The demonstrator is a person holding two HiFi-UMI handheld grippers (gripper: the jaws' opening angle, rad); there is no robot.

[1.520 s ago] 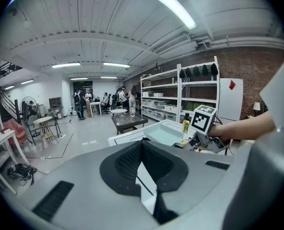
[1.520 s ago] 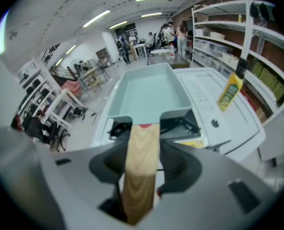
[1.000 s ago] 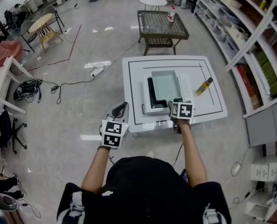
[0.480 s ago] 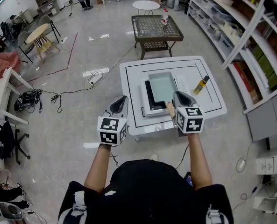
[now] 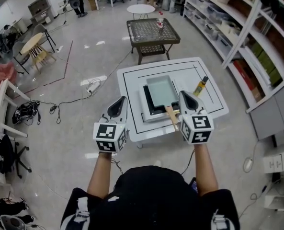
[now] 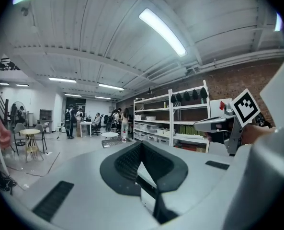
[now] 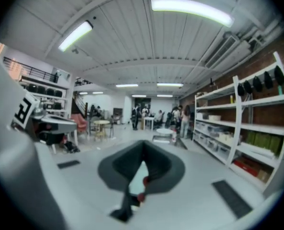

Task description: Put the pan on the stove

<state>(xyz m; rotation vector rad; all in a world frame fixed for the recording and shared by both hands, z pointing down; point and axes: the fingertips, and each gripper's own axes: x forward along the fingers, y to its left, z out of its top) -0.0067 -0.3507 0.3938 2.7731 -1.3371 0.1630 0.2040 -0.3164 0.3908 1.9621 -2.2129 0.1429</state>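
With the pan (image 5: 159,91) seemingly already resting on the stove (image 5: 150,115) at the frame's centre, both grippers are hovering empty over the table's (image 5: 211,99) near edge, the right gripper (image 5: 186,99) having just been closing its fingers on nothing, the left gripper (image 5: 119,107) holding its fingers together, and the pan's handle (image 5: 172,116) lying ungripped just left of the right fingers.

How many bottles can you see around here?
2. A yellow bottle is on the white table, right of the pan. Another bottle stands on the brown table farther away. The shelves may hide more.
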